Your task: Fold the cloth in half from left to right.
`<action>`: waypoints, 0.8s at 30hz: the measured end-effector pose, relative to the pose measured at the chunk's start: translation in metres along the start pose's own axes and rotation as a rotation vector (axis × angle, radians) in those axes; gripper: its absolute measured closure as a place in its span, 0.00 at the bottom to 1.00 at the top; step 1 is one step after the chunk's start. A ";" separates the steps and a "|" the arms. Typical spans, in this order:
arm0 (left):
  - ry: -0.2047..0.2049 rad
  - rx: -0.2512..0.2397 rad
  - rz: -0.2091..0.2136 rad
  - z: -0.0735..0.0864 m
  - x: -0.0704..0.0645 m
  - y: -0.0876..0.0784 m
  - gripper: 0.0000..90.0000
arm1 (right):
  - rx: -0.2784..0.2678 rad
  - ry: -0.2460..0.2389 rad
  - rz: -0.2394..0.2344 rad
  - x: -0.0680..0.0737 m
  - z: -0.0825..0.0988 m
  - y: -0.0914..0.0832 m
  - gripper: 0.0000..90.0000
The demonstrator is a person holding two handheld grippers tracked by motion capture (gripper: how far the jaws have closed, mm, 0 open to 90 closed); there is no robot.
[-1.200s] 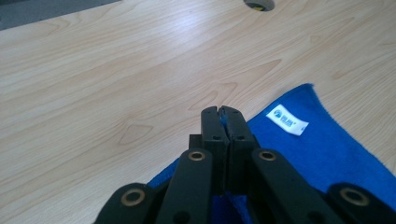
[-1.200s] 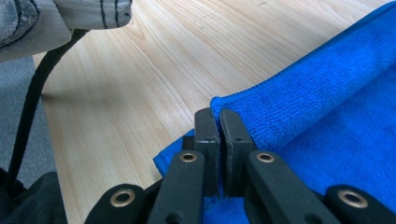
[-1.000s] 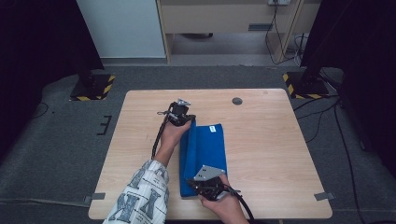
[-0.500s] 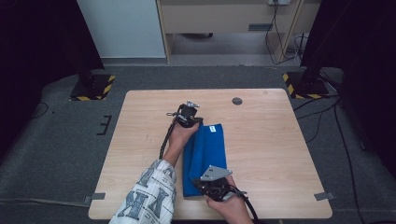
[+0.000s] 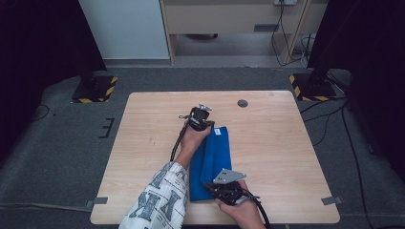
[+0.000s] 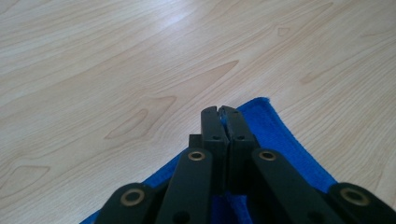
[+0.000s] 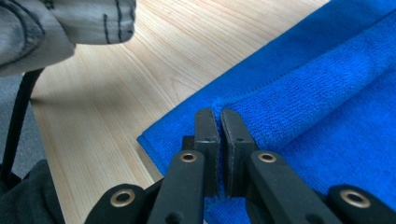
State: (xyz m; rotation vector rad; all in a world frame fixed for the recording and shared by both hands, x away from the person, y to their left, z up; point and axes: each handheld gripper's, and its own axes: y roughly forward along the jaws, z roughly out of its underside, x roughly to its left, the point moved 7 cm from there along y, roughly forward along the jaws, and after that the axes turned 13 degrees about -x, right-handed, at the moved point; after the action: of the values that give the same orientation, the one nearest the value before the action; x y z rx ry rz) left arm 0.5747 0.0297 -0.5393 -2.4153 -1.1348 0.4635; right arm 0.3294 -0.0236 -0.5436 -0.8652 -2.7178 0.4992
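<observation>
A blue cloth (image 5: 217,152) lies lengthwise in the middle of the wooden table (image 5: 277,143), partly doubled over itself. My left gripper (image 5: 206,125) is at the cloth's far end, shut on the far corner. In the left gripper view the jaws (image 6: 219,112) are closed, with a sliver of the blue cloth (image 6: 285,140) between them. My right gripper (image 5: 212,188) is at the near end. In the right gripper view it (image 7: 218,116) pinches the folded edge of the cloth (image 7: 327,88).
A small dark round disc (image 5: 242,103) is set in the table near its far edge. A patterned sleeve (image 5: 157,200) crosses the near left part of the table. Black stands on striped bases (image 5: 95,90) sit on the floor beyond the far corners.
Both grippers have moved to the right with the cloth's left edge, drawing it over the rest. The cloth now looks narrower.
</observation>
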 end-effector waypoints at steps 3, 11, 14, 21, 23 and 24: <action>-0.004 -0.002 -0.010 -0.003 0.001 0.001 0.98 | 0.000 -0.001 0.007 -0.002 0.000 -0.002 0.96; -0.014 0.000 0.003 -0.007 -0.006 0.007 0.98 | -0.002 0.013 0.028 -0.011 0.004 -0.012 0.95; -0.002 0.022 -0.003 -0.003 -0.008 0.013 0.98 | -0.002 0.024 0.030 -0.014 0.007 -0.014 0.95; -0.001 0.026 0.011 -0.002 -0.015 0.019 0.98 | -0.012 0.029 0.024 -0.012 0.004 -0.020 0.95; 0.001 0.028 0.008 -0.002 -0.016 0.019 0.98 | -0.012 0.029 0.026 -0.013 0.004 -0.021 0.95; -0.001 0.029 0.004 -0.002 -0.015 0.020 0.98 | -0.011 0.030 0.029 -0.014 0.004 -0.021 0.95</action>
State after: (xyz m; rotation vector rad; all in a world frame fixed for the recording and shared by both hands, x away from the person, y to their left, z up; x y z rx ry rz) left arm 0.5791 0.0061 -0.5464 -2.3931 -1.1165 0.4788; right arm 0.3283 -0.0496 -0.5411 -0.9085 -2.6868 0.4736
